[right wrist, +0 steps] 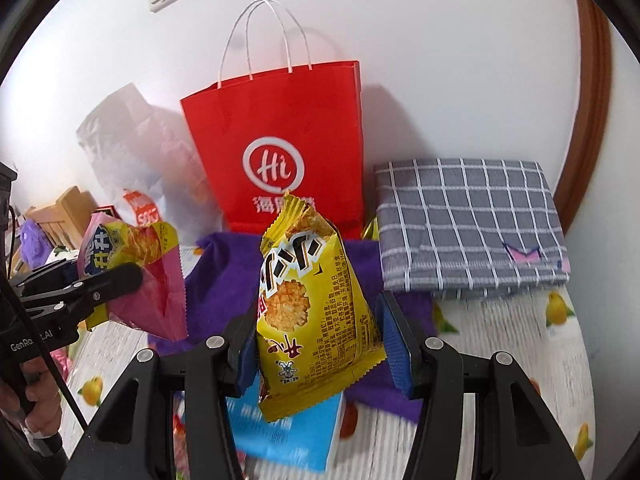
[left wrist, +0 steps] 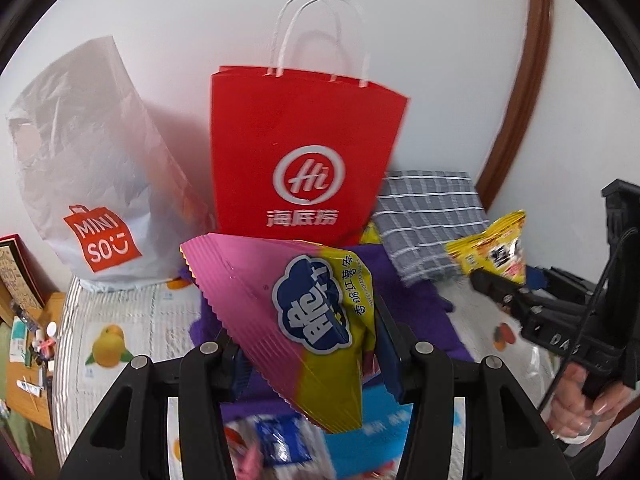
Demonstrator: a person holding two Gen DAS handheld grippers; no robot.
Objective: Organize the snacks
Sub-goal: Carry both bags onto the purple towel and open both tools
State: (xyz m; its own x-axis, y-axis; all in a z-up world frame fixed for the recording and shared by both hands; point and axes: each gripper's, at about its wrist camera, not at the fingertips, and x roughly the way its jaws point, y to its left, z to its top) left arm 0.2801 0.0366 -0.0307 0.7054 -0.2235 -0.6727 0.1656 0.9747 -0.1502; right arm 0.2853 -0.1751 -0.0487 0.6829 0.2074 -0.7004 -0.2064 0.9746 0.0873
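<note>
Left hand-held gripper (left wrist: pixel 308 364) clamps pink-yellow chip bag (left wrist: pixel 304 320); right hand-held gripper (right wrist: pixel 320 344) clamps yellow snack packet (right wrist: pixel 316 320); both aloft over bed (right wrist: pixel 520 360), facing red paper bag (right wrist: pixel 280 140). Carry step; next: aim over bag mouth, release

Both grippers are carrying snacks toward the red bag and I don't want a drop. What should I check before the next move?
1. Left gripper holds the pink-and-yellow packet: ok.
2. Right gripper holds the yellow packet: ok.
3. Red paper bag upright against the wall: ok.
4. Bag mouth open wide enough: cannot tell.
5. Bag handles clear of the mouth: not ok, they stand over it.
6. Grippers apart from each other: ok.
</note>
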